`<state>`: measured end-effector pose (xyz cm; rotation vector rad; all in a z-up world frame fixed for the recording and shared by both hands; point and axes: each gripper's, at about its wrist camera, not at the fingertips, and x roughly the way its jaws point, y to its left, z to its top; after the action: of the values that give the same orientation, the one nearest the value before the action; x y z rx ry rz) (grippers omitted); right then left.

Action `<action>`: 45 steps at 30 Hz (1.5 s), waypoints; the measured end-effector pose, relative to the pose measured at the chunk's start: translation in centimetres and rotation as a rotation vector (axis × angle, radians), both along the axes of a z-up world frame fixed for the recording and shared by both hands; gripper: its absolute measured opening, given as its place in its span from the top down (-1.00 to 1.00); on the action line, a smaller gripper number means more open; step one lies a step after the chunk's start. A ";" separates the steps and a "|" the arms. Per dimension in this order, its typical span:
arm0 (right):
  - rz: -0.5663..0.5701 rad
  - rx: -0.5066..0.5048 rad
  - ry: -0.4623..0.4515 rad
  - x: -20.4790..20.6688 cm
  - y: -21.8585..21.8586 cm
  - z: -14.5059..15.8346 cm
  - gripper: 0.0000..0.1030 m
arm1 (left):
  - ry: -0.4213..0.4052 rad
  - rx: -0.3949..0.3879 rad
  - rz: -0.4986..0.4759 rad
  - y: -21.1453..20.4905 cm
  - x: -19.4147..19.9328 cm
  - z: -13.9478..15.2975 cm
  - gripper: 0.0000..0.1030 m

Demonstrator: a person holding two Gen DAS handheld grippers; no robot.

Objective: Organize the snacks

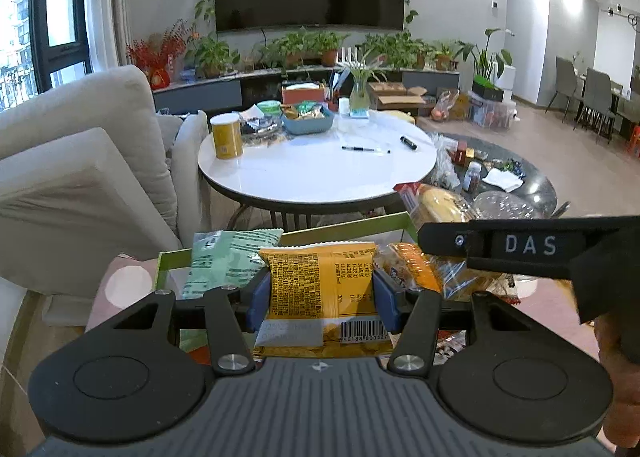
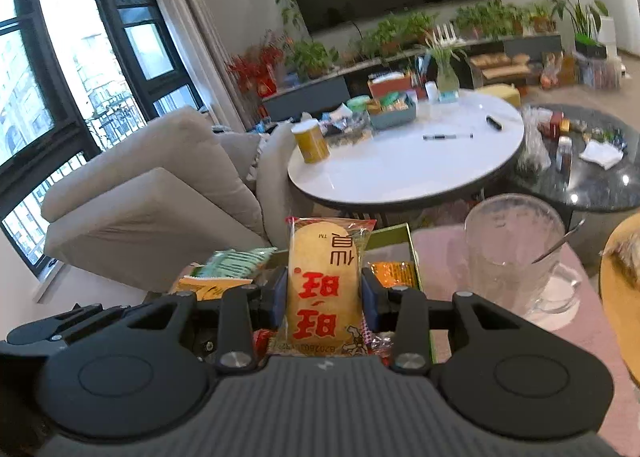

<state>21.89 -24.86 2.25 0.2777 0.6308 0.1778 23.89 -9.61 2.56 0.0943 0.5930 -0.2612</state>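
Note:
My left gripper is shut on a yellow snack packet with black print and a barcode, held above a green-rimmed box. A pale green packet and an orange-wrapped snack lie in that box. My right gripper is shut on a clear-wrapped rice cracker packet with red characters, standing upright over the same green-rimmed box. In the box I see the green packet, a yellow packet and an orange one. The right gripper's body crosses the left wrist view.
A glass mug with a spoon stands right of the box on a pink surface. Beyond are a white round table with a yellow can and a blue snack tray, a dark round table, and a beige sofa.

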 end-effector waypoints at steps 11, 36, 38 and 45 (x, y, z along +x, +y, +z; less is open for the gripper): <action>0.006 0.030 0.065 2.0 -0.2 -2.2 -0.34 | 0.040 0.015 -0.011 -0.6 3.0 -2.3 0.03; -0.047 0.061 -0.053 -3.4 -1.6 2.4 -0.35 | -0.076 -0.007 0.029 1.1 -3.0 1.9 -0.68; -0.042 0.041 -0.092 -4.9 -1.3 3.4 -0.35 | -0.098 -0.016 0.030 1.2 -4.2 2.9 -0.73; -0.032 -0.036 -0.219 -10.0 -0.6 5.8 -0.35 | -0.171 -0.002 0.046 1.6 -9.4 5.5 -0.98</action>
<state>11.86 -25.46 8.01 0.2297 0.4120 0.1636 14.44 -7.98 8.02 0.0999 0.4245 -0.2066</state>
